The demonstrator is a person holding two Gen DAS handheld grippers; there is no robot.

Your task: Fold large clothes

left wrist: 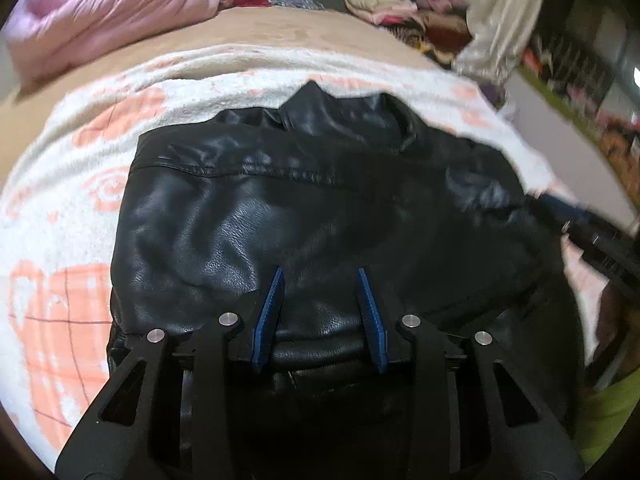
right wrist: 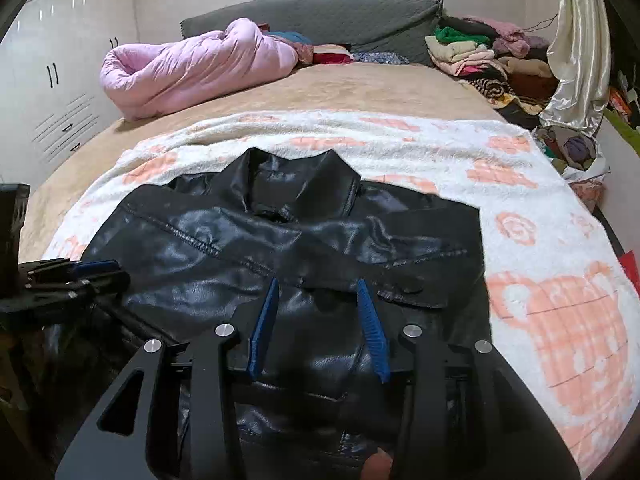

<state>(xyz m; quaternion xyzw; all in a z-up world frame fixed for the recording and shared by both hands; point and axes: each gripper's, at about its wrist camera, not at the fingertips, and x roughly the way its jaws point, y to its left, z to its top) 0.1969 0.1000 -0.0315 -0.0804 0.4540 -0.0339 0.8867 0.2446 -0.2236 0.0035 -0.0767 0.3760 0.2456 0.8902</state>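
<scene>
A black leather jacket (left wrist: pixel 320 208) lies flat on a white and pink blanket (left wrist: pixel 72 184), collar at the far end. It also shows in the right wrist view (right wrist: pixel 280 248). My left gripper (left wrist: pixel 320 274) is open, hovering over the jacket's lower middle with nothing between its blue pads. My right gripper (right wrist: pixel 316 284) is open too, above the jacket's lower front. The right gripper shows blurred at the right edge of the left view (left wrist: pixel 580 224); the left gripper shows at the left edge of the right view (right wrist: pixel 72 276).
The blanket (right wrist: pixel 520 208) covers a tan bed (right wrist: pixel 360 88). A rolled pink quilt (right wrist: pixel 192 64) lies at the far left, a pile of folded clothes (right wrist: pixel 480 52) at the far right. A cream curtain (right wrist: pixel 576 48) hangs right; white cupboards (right wrist: pixel 60 60) stand left.
</scene>
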